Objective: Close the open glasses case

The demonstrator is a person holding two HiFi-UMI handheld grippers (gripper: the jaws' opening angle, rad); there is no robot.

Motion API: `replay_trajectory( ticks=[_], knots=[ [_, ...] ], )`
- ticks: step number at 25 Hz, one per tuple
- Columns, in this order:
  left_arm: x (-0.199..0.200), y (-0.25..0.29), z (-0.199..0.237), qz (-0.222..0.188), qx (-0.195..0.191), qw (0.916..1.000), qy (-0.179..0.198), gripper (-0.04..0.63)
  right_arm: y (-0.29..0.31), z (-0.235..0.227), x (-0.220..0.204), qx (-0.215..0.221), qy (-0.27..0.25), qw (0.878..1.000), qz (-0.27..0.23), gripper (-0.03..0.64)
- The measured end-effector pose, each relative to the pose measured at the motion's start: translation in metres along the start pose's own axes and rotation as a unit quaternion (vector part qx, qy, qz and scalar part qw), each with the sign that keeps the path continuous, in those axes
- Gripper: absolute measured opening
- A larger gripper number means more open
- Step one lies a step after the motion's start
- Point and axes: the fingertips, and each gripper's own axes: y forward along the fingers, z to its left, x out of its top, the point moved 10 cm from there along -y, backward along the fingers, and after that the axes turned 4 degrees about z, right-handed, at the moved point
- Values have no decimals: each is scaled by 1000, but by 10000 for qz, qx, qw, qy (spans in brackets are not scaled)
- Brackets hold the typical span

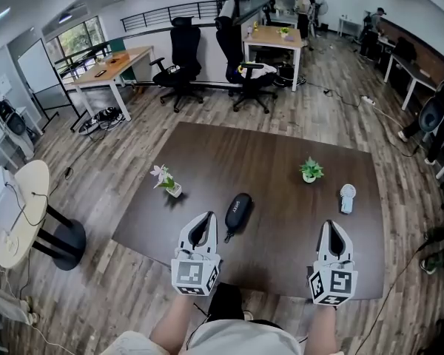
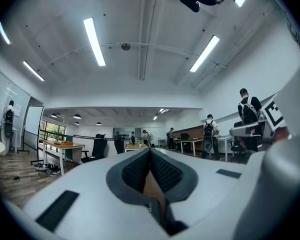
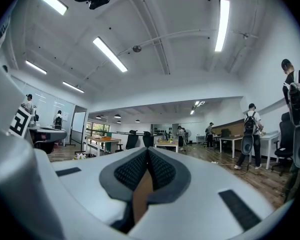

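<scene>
Your left gripper (image 1: 202, 222) and right gripper (image 1: 333, 228) are both held over the near side of the dark tabletop (image 1: 281, 154), each with its jaws pressed together and nothing between them. The black glasses case (image 1: 238, 211) lies on the tabletop just right of your left gripper's tip, not touching it, and its lid looks down. A flowering plant (image 1: 166, 180) and a green plant (image 1: 309, 170) stand farther back

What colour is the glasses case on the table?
Black. The oval black glasses case shows best in the head view.
</scene>
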Motion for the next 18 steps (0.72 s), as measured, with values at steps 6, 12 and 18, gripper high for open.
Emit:
replay_trajectory(
  ticks=[6, 12, 18],
  knots=[
    [1, -3, -1, 20, 21, 10000, -13, 2, -4, -2, 5, 25, -13, 10000, -29, 2],
    [-1, -3, -2, 30, 3, 10000, -47, 2, -4, 0, 2, 38, -58, 10000, 58, 2],
    [-3, -3, -1, 55, 6, 10000, -55, 2, -4, 1, 0, 26, -56, 9999, 111, 2]
  ],
)
